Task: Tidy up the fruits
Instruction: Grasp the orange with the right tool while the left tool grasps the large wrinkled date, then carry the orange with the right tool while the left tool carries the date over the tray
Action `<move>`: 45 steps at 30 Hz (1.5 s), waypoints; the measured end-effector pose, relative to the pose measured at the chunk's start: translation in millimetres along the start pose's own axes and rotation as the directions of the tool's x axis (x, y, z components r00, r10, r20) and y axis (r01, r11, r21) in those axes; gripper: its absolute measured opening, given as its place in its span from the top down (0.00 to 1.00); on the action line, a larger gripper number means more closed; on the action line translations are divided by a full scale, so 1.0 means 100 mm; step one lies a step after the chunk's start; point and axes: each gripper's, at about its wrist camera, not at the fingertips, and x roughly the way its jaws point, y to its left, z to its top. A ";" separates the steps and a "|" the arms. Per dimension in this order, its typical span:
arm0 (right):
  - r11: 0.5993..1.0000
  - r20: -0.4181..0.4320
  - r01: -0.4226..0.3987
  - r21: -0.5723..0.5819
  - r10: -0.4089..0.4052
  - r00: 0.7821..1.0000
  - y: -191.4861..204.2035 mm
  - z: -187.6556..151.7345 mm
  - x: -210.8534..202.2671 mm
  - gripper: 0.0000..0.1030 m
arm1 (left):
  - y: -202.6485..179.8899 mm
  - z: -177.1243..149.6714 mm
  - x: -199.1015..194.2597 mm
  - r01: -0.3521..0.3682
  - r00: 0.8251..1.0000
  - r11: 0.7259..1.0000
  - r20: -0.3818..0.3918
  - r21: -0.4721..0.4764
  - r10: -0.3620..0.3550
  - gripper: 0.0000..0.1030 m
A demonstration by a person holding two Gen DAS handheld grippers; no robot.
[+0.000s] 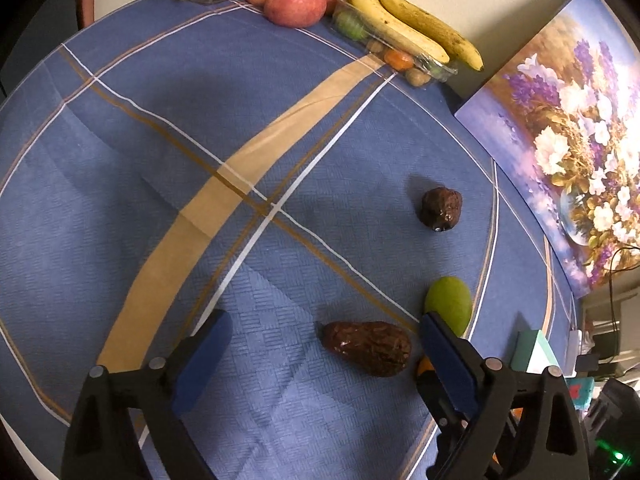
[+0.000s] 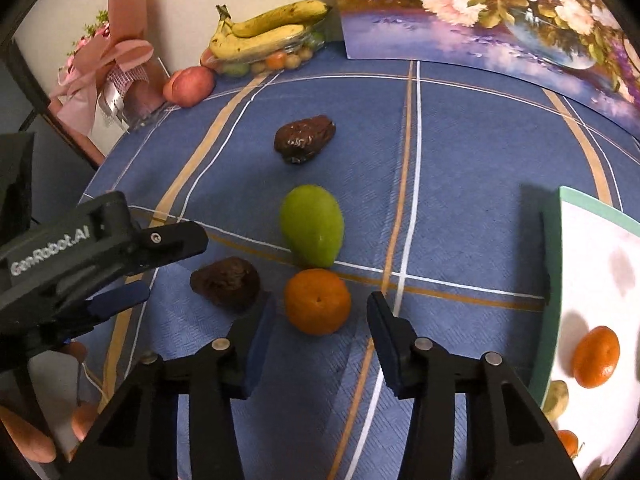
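On the blue tablecloth lie an orange (image 2: 317,301), a green fruit (image 2: 312,225) (image 1: 449,302), a near dark wrinkled fruit (image 2: 226,282) (image 1: 369,346) and a far dark wrinkled fruit (image 2: 305,138) (image 1: 441,208). My right gripper (image 2: 321,340) is open, its jaws just short of the orange on either side. My left gripper (image 1: 325,340) is open and empty, with the near dark fruit between its jaws toward the right finger; it also shows in the right wrist view (image 2: 132,264). A white tray with a green rim (image 2: 554,280) at the right holds another orange (image 2: 596,357) and small fruits.
Bananas (image 2: 264,32) lie on a clear punnet of small fruits at the back, with apples (image 2: 189,85) (image 1: 295,3) beside them. A pink wrapped bouquet (image 2: 108,72) stands back left. A flower painting (image 2: 500,12) leans along the back right edge.
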 end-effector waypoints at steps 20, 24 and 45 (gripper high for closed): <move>0.982 0.044 0.000 0.191 -0.009 0.999 -0.50 0.00 -0.45 0.65 | -0.29 -0.14 0.19 0.036 0.997 0.994 -0.074 0.106 -0.028 0.42; 0.972 0.069 -0.021 0.234 0.005 0.998 -0.62 0.01 -0.58 0.65 | -0.31 -0.15 0.17 0.034 0.997 0.992 -0.067 0.122 -0.026 0.44; 0.846 0.157 0.121 0.519 -0.234 0.960 -1.72 -0.18 -1.39 0.65 | -0.84 -0.36 -0.32 0.134 0.989 0.955 0.020 0.265 -0.144 0.44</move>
